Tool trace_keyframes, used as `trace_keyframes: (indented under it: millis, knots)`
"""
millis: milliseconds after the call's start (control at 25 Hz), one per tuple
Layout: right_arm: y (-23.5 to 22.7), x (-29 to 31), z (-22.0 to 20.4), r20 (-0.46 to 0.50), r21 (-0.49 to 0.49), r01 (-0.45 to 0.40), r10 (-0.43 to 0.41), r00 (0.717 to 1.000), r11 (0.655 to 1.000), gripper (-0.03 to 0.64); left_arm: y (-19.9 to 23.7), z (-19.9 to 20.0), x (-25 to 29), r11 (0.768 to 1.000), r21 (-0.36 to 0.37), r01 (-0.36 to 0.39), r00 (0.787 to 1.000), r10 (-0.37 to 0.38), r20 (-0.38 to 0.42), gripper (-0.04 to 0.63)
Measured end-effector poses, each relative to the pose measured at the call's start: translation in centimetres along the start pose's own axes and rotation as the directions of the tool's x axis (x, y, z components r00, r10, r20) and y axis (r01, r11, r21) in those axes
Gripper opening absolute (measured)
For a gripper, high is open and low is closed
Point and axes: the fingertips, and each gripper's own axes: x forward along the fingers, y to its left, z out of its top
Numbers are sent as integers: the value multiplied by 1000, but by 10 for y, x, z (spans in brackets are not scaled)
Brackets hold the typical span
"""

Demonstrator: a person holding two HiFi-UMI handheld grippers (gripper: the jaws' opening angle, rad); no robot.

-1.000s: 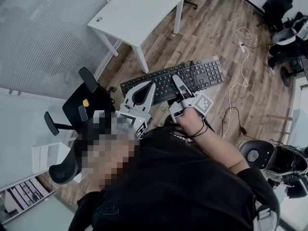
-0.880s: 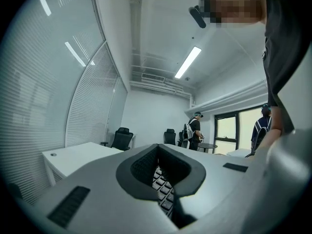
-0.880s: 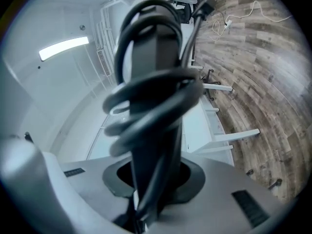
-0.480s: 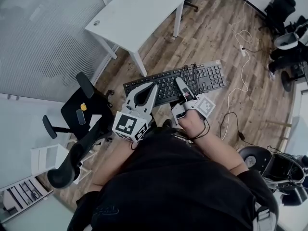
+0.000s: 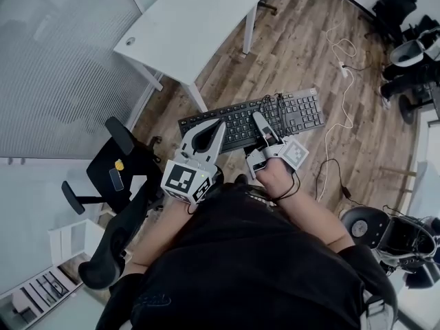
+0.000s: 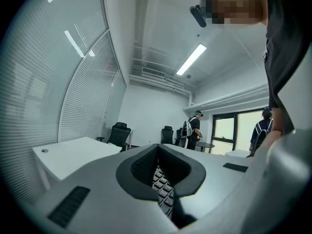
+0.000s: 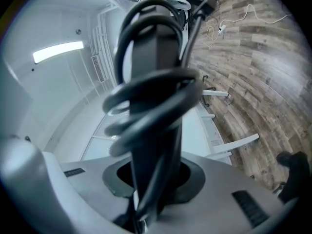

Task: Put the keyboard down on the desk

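Observation:
A black keyboard (image 5: pixel 289 110) hangs level over the wooden floor, a cable coiled round its middle (image 5: pixel 275 105). My right gripper (image 5: pixel 258 119) is shut on its near edge. In the right gripper view the keyboard (image 7: pixel 156 57) stands edge-on between the jaws of my right gripper (image 7: pixel 151 168), with the cable loops (image 7: pixel 146 99) wrapped round it. My left gripper (image 5: pixel 221 124) lies flat over the keyboard's left part, its jaws shut together. In the left gripper view the keys (image 6: pixel 163 186) show through the hole behind the tips of my left gripper (image 6: pixel 157 149). The white desk (image 5: pixel 185 26) stands beyond, to the upper left.
A black office chair (image 5: pixel 120 167) stands at the left and a white shelf unit (image 5: pixel 65 243) lower left. A white cable and plug strip (image 5: pixel 342 60) lie on the floor at the right, with chair bases (image 5: pixel 395 236) at the lower right. Two people (image 6: pixel 194 128) stand far off.
The keyboard and both grippers keep the same hold and pose. The view has swung a little, and the desk now sits slightly lower and nearer the keyboard.

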Motion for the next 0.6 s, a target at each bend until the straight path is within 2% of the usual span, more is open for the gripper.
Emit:
trace_keyframes:
  millis: [280, 600]
  knots:
    - [0, 61, -4, 27, -12, 3, -3, 1000, 1000, 95, 58, 16, 19, 999, 12, 45, 999, -45, 3, 15]
    - [20, 146, -22, 48, -19, -24, 25, 999, 1000, 95, 137, 54, 29, 996, 24, 91, 996, -91, 12, 15]
